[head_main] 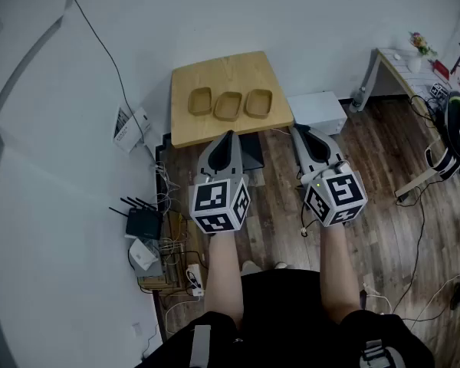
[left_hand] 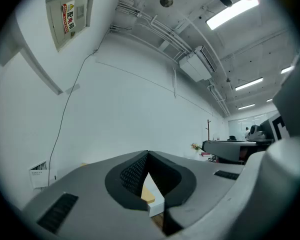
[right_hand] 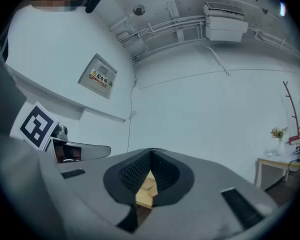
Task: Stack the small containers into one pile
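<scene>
Left claw [head_main: 229,135] and right claw [head_main: 301,131] are both pinched together, empty; containers [head_main: 228,106] sit in a sideways row at upper centre, nearer the left one.

Wall panel [right_hand: 97,77], upper left of right gripper view: yellow warning triangle, red characters, too small to read. Nothing else legible.

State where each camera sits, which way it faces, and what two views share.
Head view: on the head, facing steeply down at the table and small containers; forearms, left gripper, right gripper show.
Left gripper view: on the left gripper, facing the white wall; its closed jaws show.
Right gripper view: on the right gripper, facing that wall; its closed jaws show.
Shared: both gripper views show the wall panel.
</scene>
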The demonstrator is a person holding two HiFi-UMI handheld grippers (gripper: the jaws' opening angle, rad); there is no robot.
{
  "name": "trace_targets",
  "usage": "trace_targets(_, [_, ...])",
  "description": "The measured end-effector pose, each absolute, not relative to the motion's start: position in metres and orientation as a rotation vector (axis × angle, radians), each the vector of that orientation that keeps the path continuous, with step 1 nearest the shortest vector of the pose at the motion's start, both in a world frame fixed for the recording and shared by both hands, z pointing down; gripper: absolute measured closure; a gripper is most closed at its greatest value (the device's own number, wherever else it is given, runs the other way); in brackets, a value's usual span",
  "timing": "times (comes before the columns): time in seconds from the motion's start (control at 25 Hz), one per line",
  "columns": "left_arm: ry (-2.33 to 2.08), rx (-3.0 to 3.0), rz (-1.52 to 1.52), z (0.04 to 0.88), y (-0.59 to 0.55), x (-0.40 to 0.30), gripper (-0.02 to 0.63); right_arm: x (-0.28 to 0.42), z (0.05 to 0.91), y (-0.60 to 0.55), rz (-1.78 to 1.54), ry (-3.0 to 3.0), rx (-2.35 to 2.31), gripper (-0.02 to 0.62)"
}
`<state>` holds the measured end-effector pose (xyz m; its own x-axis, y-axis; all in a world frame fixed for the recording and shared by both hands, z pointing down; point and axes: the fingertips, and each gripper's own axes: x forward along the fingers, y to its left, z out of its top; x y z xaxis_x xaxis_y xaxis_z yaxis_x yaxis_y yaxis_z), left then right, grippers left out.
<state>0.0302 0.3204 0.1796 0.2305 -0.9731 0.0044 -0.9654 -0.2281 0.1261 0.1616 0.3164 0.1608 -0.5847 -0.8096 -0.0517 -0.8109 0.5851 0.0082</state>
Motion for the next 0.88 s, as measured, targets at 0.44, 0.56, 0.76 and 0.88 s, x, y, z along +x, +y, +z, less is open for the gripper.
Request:
trace_targets(0.44, [-1.905, 2.365, -0.027, 0.2, 0.311, 0.0, 0.604, 0.139, 0.182, 0.304, 0.031, 2.759, -1.511, 0.591])
trace_targets(0.56, [-1.899, 2.374, -0.035, 0.198, 0.305, -0.007, 0.604, 0.135, 0.179, 0.298, 0.028, 2.739, -1.525, 0.591])
trace_targets(0.76, [-1.893, 2.396, -0.049, 0.191, 0.298, -0.027, 0.604, 0.117, 0.172, 0.289, 0.044, 2.706, -1.536, 0.591])
trace_targets(0.88, [-1.905, 2.406, -0.069, 0.183, 0.297, -0.043, 0.604, 0.103, 0.164, 0.287, 0.059, 2.687, -1.524, 0.591])
